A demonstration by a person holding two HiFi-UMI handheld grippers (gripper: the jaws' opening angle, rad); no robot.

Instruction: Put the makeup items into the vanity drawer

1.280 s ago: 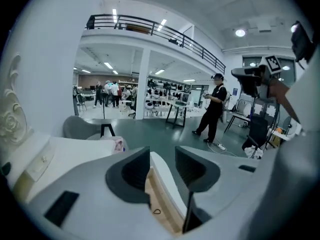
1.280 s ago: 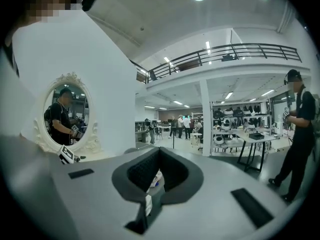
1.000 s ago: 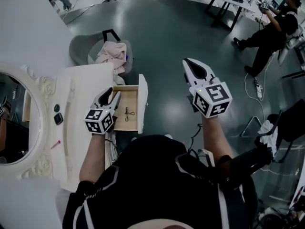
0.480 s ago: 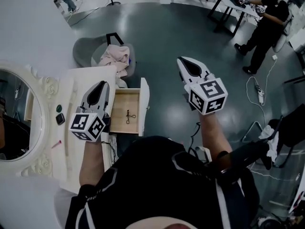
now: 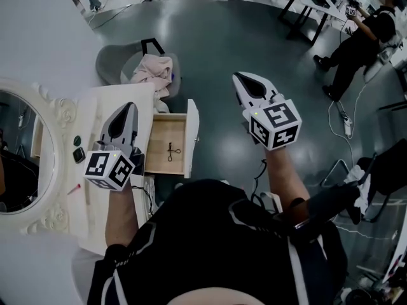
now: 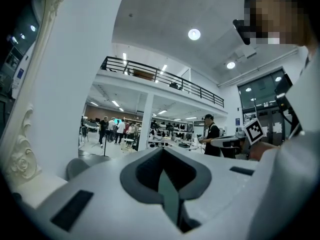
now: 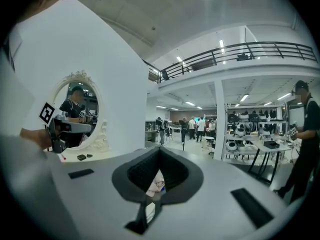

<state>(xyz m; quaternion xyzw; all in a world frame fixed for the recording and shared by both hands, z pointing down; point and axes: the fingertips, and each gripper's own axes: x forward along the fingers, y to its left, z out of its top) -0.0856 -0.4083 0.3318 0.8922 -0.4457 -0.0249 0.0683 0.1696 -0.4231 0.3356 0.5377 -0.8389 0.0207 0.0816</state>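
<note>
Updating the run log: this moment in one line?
left gripper shut, empty; right gripper shut, empty; drawer open, curler inside; compact on vanity

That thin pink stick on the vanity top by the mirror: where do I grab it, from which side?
Take the pink stick at its middle, coming straight down from above, jaws set across its length. It lies flat on the vanity top, too thin to pinch from its ends. The left gripper is nearer but shut, so open it first.
</note>
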